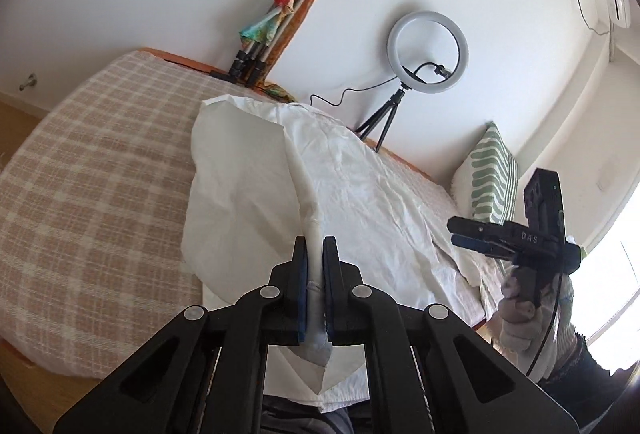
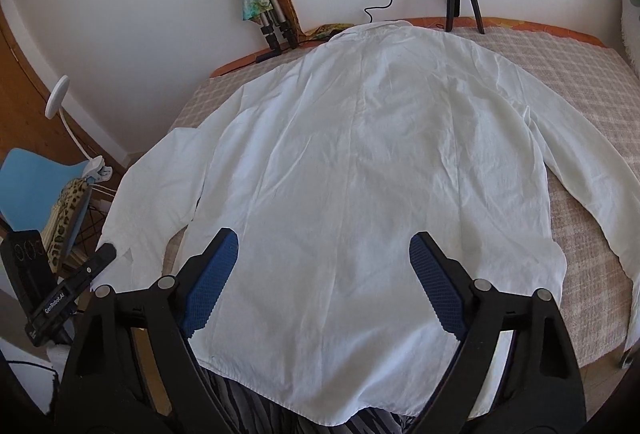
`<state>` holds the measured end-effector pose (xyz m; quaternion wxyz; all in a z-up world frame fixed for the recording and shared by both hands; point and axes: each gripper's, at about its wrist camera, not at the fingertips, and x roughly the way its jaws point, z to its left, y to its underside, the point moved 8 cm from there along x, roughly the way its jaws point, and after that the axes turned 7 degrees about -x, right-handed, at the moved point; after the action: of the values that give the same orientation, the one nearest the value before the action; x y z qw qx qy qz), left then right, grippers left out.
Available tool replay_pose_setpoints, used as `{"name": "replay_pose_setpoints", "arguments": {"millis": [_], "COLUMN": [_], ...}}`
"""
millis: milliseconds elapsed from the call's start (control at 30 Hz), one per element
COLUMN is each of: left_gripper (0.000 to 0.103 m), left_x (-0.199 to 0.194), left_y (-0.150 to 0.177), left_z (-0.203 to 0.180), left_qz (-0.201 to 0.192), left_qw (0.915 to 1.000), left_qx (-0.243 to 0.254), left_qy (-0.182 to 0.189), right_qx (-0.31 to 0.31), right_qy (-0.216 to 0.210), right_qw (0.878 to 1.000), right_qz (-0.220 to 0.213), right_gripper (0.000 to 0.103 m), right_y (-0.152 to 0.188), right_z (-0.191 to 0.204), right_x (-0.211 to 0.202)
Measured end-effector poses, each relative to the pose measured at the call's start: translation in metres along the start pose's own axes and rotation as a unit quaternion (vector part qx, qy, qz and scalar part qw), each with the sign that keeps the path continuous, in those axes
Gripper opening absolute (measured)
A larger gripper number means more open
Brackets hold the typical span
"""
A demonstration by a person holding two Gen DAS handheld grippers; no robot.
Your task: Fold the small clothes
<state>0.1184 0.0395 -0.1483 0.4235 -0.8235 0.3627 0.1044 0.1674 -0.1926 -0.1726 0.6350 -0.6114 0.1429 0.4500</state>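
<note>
A white long-sleeved shirt [image 2: 360, 154] lies back-up across a bed with a beige plaid cover [image 2: 592, 82]. My left gripper [image 1: 315, 246] is shut on the shirt's left sleeve near the cuff. It holds the sleeve up, so a ridge of white cloth [image 1: 304, 170] runs from the jaws down to the bed. In the right wrist view that gripper [image 2: 106, 252] shows at the lower left, at the sleeve's end. My right gripper [image 2: 324, 234] stands open over the shirt's lower back, near the hem, with nothing pinched between its blue pads [image 2: 212, 274]. The other sleeve [image 2: 580, 170] lies flat at the right.
Against the far wall stand a ring light on a small tripod [image 1: 427, 52] and a folded tripod wrapped in a colourful scarf [image 1: 276, 30]. A green-striped pillow [image 1: 492, 178] leans at the bed's right end. A blue chair [image 2: 36, 178] and a clip lamp [image 2: 56, 98] stand left of the bed.
</note>
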Motion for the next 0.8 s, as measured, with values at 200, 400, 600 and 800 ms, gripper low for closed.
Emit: {"name": "replay_pose_setpoints", "arguments": {"millis": [200, 400, 600, 800], "left_gripper": [0.005, 0.005, 0.005, 0.038], "left_x": [0.03, 0.033, 0.033, 0.022], "left_y": [0.03, 0.049, 0.063, 0.066], "left_z": [-0.021, -0.029, -0.031, -0.029], "left_qz": [0.056, 0.088, 0.113, 0.125], "left_qw": [0.9972, 0.9923, 0.9847, 0.9833], "left_qx": [0.049, 0.087, 0.131, 0.127], "left_qy": [0.003, -0.006, -0.021, -0.034], "right_qx": [-0.011, -0.065, -0.1, -0.103], "right_qy": [-0.077, -0.119, -0.083, -0.088], "right_qw": [0.996, 0.987, 0.982, 0.982], "right_qz": [0.042, 0.081, 0.139, 0.135], "right_gripper": [0.077, 0.074, 0.068, 0.068], "right_y": [-0.057, -0.098, -0.098, -0.087], "right_z": [0.019, 0.069, 0.092, 0.081], "right_x": [0.045, 0.102, 0.163, 0.141]}}
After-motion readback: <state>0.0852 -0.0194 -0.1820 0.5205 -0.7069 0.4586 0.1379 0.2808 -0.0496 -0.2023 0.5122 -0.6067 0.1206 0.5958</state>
